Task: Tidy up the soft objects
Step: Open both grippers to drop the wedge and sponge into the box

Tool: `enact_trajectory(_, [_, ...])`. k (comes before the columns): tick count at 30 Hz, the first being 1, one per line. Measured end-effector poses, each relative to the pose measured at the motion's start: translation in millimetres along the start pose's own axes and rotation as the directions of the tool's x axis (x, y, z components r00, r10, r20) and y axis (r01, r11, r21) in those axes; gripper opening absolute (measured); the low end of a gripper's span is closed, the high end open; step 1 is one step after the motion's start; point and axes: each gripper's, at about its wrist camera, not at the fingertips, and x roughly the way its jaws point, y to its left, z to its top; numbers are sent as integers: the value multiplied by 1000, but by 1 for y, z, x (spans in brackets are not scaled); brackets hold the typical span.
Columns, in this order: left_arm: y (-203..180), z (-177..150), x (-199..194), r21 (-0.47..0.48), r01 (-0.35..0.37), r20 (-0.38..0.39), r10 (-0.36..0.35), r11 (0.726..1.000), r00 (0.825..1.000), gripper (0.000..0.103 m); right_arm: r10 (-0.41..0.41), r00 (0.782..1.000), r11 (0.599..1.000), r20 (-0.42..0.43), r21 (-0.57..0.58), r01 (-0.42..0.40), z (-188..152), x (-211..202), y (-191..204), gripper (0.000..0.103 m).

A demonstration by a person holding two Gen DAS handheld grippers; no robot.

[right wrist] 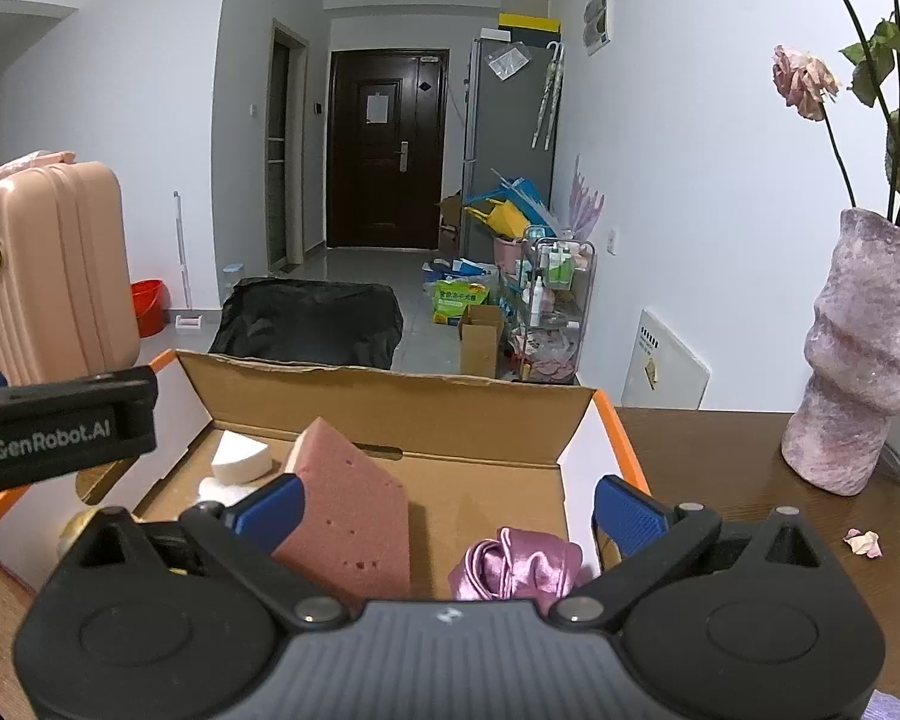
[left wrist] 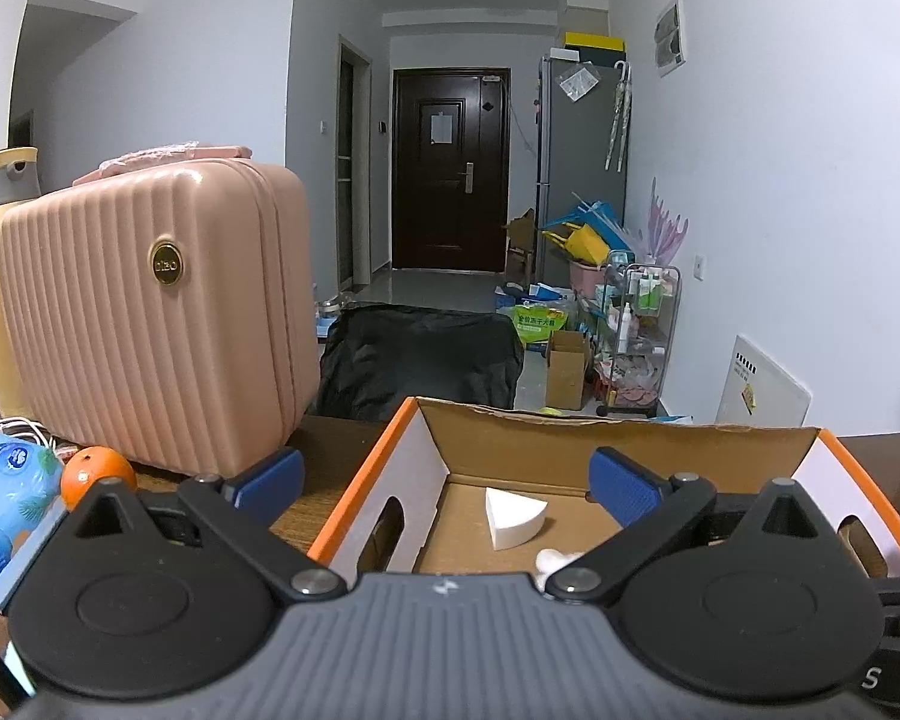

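1. Soft objects: the pink sponge [right wrist: 354,516], satin scrunchie [right wrist: 513,561] and white wedge sponge [left wrist: 513,516] are lying inside the cardboard box [right wrist: 390,402].
2. You are holding the left gripper [left wrist: 444,480] and right gripper [right wrist: 447,507] with jaws wide, gripping nothing.
3. You are hovering above the box; lifting straight up is likely keeping the pads off the leaning sponge.
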Motion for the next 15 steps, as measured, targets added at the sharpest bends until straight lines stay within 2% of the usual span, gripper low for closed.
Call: enact_trajectory(15, [7,-7,-32,15,17,23,-18,1000,1000,103,-35,999,999,14,13,35,-6,-29,-9,103])
